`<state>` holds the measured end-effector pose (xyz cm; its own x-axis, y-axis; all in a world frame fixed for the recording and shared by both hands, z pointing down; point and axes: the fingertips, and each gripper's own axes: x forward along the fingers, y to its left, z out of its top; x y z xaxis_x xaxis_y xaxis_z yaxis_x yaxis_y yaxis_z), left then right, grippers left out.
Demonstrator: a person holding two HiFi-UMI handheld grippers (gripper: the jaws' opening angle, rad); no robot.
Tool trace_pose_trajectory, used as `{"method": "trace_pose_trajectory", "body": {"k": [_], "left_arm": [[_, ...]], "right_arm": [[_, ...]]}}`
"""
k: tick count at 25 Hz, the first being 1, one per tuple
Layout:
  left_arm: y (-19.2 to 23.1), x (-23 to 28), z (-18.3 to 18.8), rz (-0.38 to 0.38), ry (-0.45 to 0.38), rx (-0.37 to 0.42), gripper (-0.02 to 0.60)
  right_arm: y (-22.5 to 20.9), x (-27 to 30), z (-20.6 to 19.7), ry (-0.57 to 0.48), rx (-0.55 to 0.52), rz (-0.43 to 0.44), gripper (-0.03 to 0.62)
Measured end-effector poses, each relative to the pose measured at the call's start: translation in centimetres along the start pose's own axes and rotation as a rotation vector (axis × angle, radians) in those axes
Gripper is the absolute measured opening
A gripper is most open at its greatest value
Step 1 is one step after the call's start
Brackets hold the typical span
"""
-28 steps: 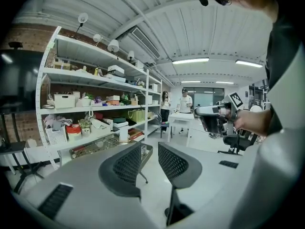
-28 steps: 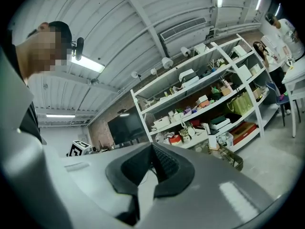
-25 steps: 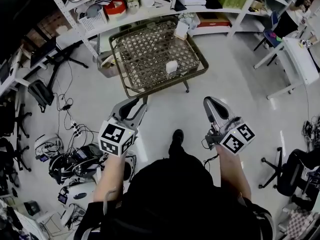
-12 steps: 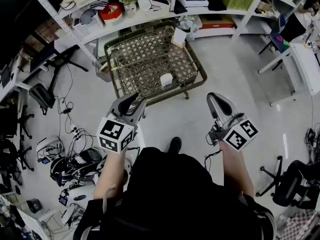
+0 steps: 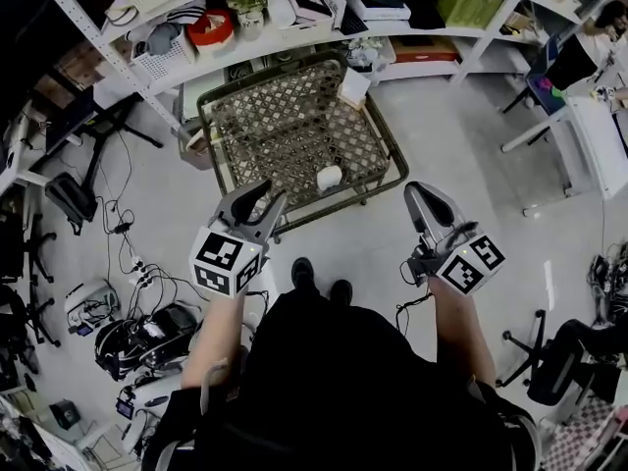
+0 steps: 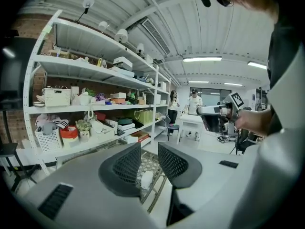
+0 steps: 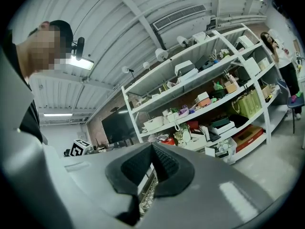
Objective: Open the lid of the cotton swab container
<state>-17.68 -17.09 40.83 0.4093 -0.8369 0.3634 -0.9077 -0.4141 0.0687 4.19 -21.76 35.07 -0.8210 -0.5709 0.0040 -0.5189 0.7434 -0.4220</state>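
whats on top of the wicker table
A small white container stands near the table's front edge, and a white box sits at its far right corner. The left fingers cover the front left corner, and what the container holds cannot be seen.

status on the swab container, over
Left gripper slightly open, empty; right gripper shut, empty. Container on wicker table, untouched; lid too small to read. Nothing seen in the way.

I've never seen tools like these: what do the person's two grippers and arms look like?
Both the left gripper and right gripper have pale grey bodies, dark mesh-textured fingers and a white cube with black square markers. A thin dark cable hangs from the right one. The person wears a black top.
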Motion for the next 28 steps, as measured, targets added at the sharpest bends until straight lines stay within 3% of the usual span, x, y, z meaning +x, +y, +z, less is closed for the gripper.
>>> {"method": "trace_pose_trajectory", "body": {"k": [10,20,28], "left_arm": [[4.8,2.2,-0.6,-0.07,0.016,0.004,0.114],[4.7,5.5,-3.1,-0.064,0.041,-0.038,0.114],[2.8,8.3,-6.5,-0.13,0.089,-0.03,0.114]], "right_arm": [[-0.1,6.0,-0.2,0.004,0.021,-0.039,0.011],[-4.4,7.0,-2.2,0.074,0.019,-0.051,0.011],[-6.5,7.3,-5.2,0.114,0.039,-0.074,0.011]]}}
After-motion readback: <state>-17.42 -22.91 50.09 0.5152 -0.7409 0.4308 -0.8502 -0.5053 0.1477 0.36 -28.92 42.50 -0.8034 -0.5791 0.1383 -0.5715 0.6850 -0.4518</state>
